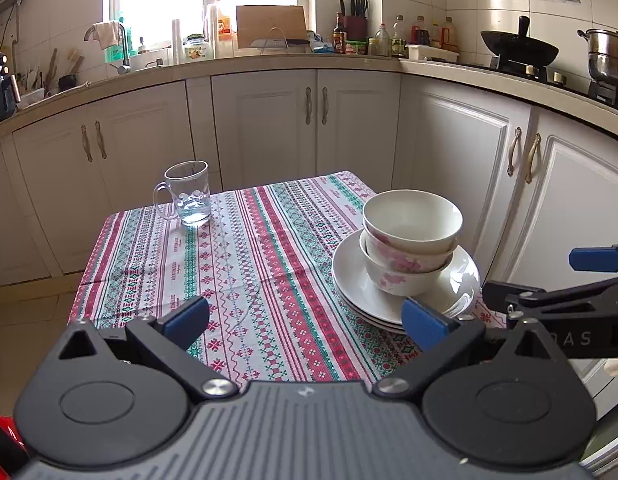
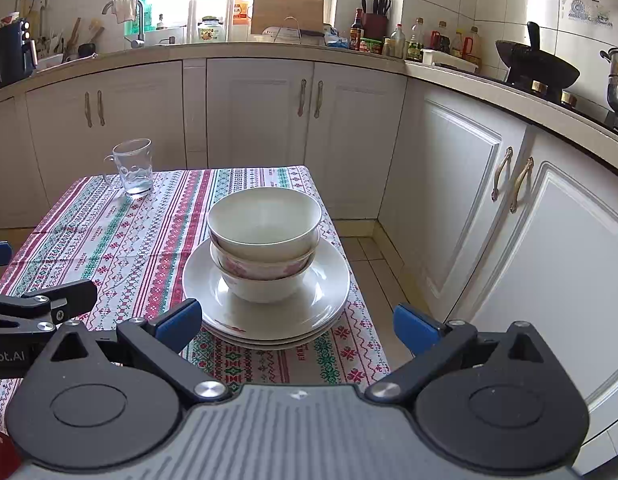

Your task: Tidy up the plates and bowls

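Three bowls (image 2: 265, 240) sit nested on a stack of white plates (image 2: 329, 300) at the right edge of the table (image 2: 129, 248). The top bowl is plain cream and the middle one has pink flowers. My right gripper (image 2: 297, 326) is open, just short of the plates' near rim, its blue pads either side of the stack. In the left wrist view the bowls (image 1: 411, 236) and plates (image 1: 349, 276) lie ahead to the right. My left gripper (image 1: 305, 322) is open over the cloth, its right pad in front of the plates' rim. The right gripper (image 1: 549, 276) shows at the right edge.
A clear glass mug (image 1: 189, 194) stands at the far left of the striped tablecloth (image 1: 249, 260). White cabinets (image 2: 469, 200) and a cluttered counter wrap behind and to the right. Tiled floor (image 2: 369, 256) lies past the table's right edge. The left gripper (image 2: 37, 272) shows at left.
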### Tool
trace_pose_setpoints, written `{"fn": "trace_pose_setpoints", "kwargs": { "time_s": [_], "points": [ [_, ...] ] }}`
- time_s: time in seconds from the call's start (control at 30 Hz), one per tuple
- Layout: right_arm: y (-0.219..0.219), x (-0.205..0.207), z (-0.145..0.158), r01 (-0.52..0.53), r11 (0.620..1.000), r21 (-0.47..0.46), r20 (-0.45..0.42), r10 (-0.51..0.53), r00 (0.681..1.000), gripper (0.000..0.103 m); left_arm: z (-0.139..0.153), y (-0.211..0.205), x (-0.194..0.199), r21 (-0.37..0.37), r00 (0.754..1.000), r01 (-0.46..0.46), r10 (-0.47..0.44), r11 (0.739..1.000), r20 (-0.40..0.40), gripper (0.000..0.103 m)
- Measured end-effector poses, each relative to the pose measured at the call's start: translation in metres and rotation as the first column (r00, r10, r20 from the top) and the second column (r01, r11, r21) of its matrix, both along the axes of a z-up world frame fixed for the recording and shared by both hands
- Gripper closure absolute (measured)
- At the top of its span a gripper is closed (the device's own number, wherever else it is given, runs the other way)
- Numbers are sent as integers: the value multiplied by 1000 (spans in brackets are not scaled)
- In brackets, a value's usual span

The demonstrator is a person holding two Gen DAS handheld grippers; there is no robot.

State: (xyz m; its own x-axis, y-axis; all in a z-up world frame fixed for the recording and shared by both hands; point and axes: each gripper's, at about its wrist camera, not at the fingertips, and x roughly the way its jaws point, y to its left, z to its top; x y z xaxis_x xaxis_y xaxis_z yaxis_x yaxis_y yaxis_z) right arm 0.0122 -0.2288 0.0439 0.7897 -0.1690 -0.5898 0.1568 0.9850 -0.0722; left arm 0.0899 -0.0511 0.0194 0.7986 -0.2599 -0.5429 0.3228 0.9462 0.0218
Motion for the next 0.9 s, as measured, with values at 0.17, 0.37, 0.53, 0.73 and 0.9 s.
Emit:
{"fn": "trace_pose_setpoints", "kwargs": {
  "time_s": [0.17, 0.37, 0.53, 0.73, 0.9],
  "points": [
    [0, 0, 1, 0, 1000, -2, 2, 0, 1000, 0, 1, 0, 0, 1, 1000, -4, 4, 1000, -1, 1],
    [-1, 0, 1, 0, 1000, -3, 3, 0, 1000, 0, 0, 1, 0, -3, 1000, -8, 8, 1000, -6, 1],
    [0, -1, 0, 0, 1000, -5, 3, 0, 1000, 0, -1, 1, 0, -4, 1000, -13, 13, 1000, -10, 1],
    [1, -1, 0, -2, 1000, -9, 3, 2, 1000, 0, -2, 2, 0, -5, 1000, -20, 20, 1000, -13, 1],
    [1, -1, 0, -1, 1000, -11, 3, 1, 1000, 0, -2, 2, 1, -4, 1000, -22, 22, 1000, -15, 1]
  ]
}}
